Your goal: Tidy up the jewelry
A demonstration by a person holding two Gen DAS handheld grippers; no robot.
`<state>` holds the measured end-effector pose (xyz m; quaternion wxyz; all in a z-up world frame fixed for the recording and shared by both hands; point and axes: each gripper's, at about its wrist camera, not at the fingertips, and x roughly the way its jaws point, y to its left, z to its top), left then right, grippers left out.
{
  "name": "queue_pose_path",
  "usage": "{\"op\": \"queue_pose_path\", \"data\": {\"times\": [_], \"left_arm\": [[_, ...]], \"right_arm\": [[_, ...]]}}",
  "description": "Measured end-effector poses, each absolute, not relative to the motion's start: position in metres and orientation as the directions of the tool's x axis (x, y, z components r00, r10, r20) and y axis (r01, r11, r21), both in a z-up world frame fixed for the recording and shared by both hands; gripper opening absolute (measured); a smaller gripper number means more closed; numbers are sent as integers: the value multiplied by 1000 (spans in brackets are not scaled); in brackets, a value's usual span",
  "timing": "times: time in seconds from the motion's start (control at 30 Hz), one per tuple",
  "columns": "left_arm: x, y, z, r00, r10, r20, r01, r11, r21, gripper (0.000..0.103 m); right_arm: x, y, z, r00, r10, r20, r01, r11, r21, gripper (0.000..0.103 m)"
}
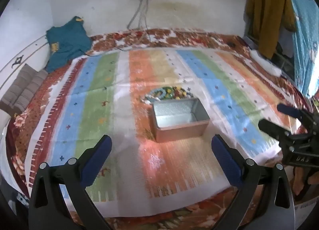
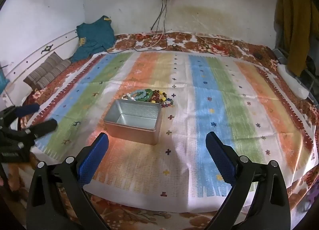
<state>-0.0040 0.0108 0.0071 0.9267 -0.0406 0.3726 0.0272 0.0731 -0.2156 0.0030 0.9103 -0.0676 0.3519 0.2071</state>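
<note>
A heap of beaded bracelets (image 2: pixel 152 96) lies at the middle of the frame on a striped cloth (image 2: pixel 219 110), touching the far rim of an open metal tin (image 2: pixel 137 122); the beads show green, pale blue, red and yellow, and the tin looks empty; the cloth covers a bed with a floral blanket (image 2: pixel 199 44) showing round its edges. The right gripper (image 2: pixel 157 150) hangs above the cloth at the lower middle of its own view, jaws spread wide with nothing between them; the left gripper (image 1: pixel 161 152) does likewise in its view, jaws spread and empty. A teal garment (image 2: pixel 93 36) sits at the upper left by the wall; a mustard cloth (image 2: pixel 295 22) hangs at the upper right.
</note>
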Motion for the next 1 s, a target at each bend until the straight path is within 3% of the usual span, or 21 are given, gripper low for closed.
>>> {"op": "queue_pose_path", "data": {"times": [1.0], "left_arm": [[-2,19,6,715,1,-699,-83,993,-83,97]], "right_arm": [[75,-214,0,655,321,-684,-421,907,22,99]]}}
